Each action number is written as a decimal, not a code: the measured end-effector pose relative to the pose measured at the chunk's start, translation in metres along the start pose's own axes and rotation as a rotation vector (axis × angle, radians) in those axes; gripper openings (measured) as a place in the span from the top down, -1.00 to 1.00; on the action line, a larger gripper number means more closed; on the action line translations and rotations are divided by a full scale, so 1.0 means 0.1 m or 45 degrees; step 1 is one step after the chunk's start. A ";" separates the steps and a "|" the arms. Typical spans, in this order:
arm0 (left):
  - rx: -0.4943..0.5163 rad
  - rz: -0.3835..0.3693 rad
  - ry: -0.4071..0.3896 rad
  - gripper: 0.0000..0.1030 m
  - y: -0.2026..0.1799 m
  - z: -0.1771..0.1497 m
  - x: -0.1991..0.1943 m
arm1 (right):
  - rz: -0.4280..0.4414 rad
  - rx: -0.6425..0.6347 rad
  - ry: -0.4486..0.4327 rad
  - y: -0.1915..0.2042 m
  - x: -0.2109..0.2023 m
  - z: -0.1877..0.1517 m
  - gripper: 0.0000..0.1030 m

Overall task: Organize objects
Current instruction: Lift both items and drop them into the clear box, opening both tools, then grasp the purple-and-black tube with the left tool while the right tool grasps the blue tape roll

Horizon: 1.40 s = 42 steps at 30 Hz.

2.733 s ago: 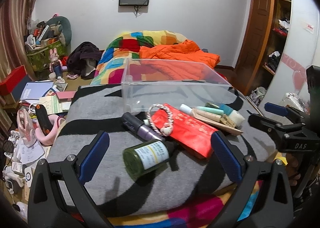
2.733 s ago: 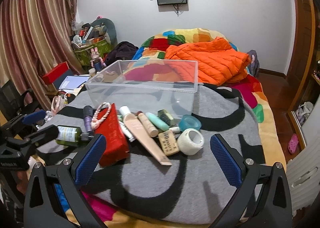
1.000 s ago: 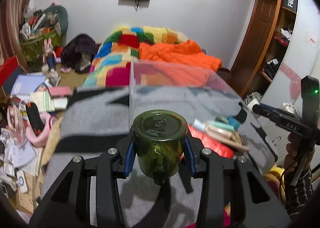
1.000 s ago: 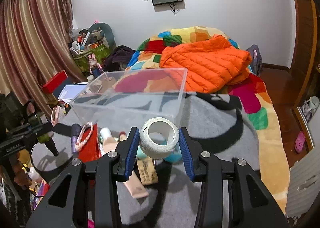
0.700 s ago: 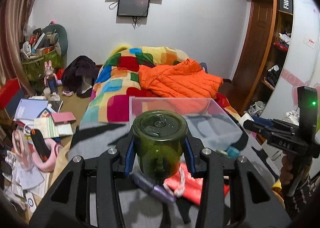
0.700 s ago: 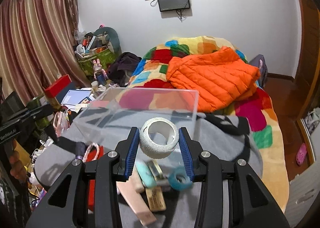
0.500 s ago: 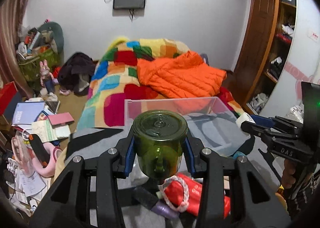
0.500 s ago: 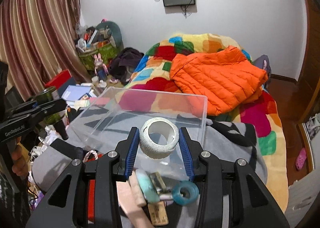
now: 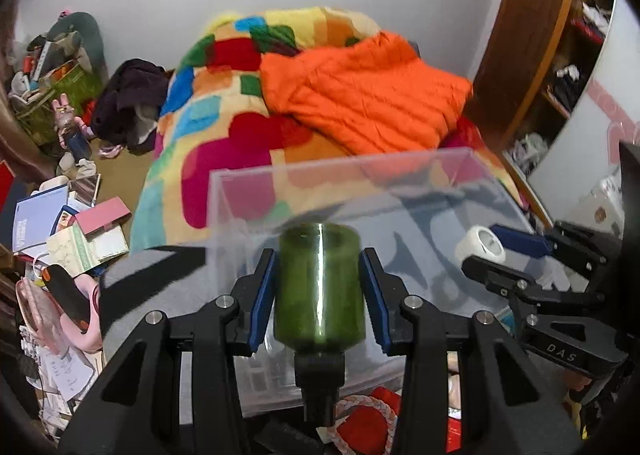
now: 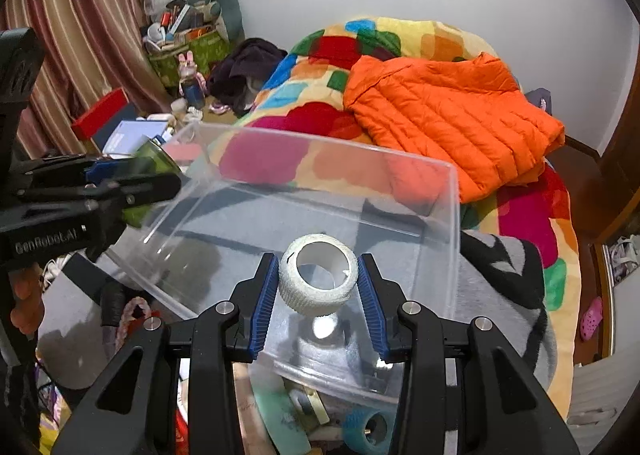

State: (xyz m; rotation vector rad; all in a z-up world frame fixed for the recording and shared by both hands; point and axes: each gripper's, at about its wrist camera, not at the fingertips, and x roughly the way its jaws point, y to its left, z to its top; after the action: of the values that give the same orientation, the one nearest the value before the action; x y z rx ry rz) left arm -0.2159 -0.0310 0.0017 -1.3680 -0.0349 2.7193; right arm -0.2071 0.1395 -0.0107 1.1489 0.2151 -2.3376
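While the left gripper (image 9: 319, 291) clamps a green bottle (image 9: 319, 287) above the near wall of the clear plastic bin (image 10: 452, 215), the right gripper (image 10: 318, 293) grips a white tape roll (image 10: 318, 279) over the bin's floor. Below the bin's near edge lie a teal roll (image 10: 366, 429) and a red pouch (image 9: 362, 421). Beyond the bin an orange jacket (image 10: 452, 111) lies on the colourful blanket (image 10: 328, 51).
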 end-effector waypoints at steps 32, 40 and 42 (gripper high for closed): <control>-0.110 0.088 -0.118 -0.86 0.19 -0.95 -0.59 | -0.091 0.037 -0.198 -0.16 -0.87 -0.51 -0.51; -0.214 0.085 0.016 -0.86 0.34 -1.31 -0.25 | -0.103 0.137 -0.086 -0.40 -0.68 -0.88 -0.51; -0.248 0.053 0.011 -0.85 0.39 -1.38 -0.26 | -0.099 0.150 -0.054 -0.42 -0.59 -0.95 -0.51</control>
State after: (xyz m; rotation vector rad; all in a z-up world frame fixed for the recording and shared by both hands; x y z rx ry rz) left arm -0.0931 -0.0758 -0.0625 -1.4435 -0.2814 2.8072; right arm -0.1332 0.2322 -0.0279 1.1640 0.1101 -2.4689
